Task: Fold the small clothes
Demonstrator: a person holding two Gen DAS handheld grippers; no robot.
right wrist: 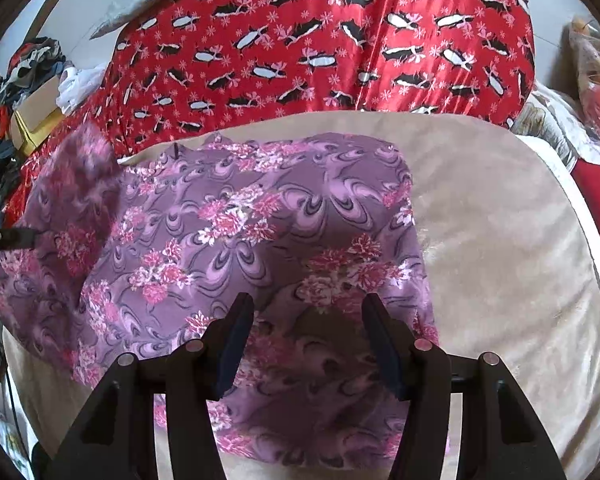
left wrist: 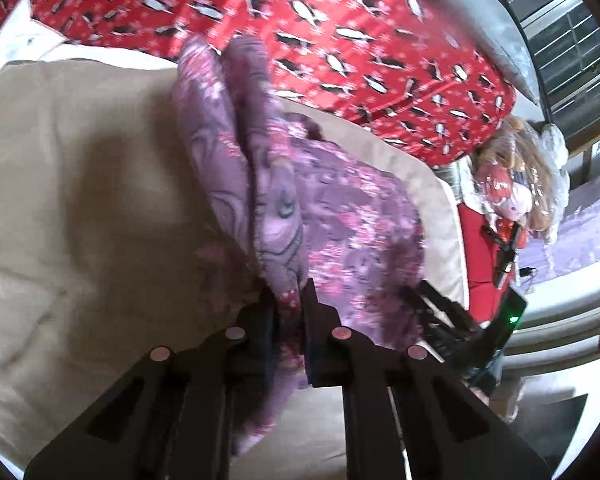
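Observation:
A purple garment (left wrist: 340, 216) with pink flowers lies on a beige cushion (left wrist: 80, 200). My left gripper (left wrist: 288, 292) is shut on one edge of it, and that edge rises in a bunched fold above the rest. In the right wrist view the garment (right wrist: 260, 208) is spread mostly flat, with its left side lifted and blurred where the left gripper's tip (right wrist: 8, 236) pinches it. My right gripper (right wrist: 306, 308) hovers open over the near part of the garment, and cloth shows between its fingers (right wrist: 236, 344) untouched.
A red penguin-print cover (right wrist: 320, 40) lies beyond the beige cushion (right wrist: 500, 240). A pile of clothes and a box (right wrist: 32, 72) sit at the far left. A plastic-wrapped doll (left wrist: 512, 176) is at the right, by a window.

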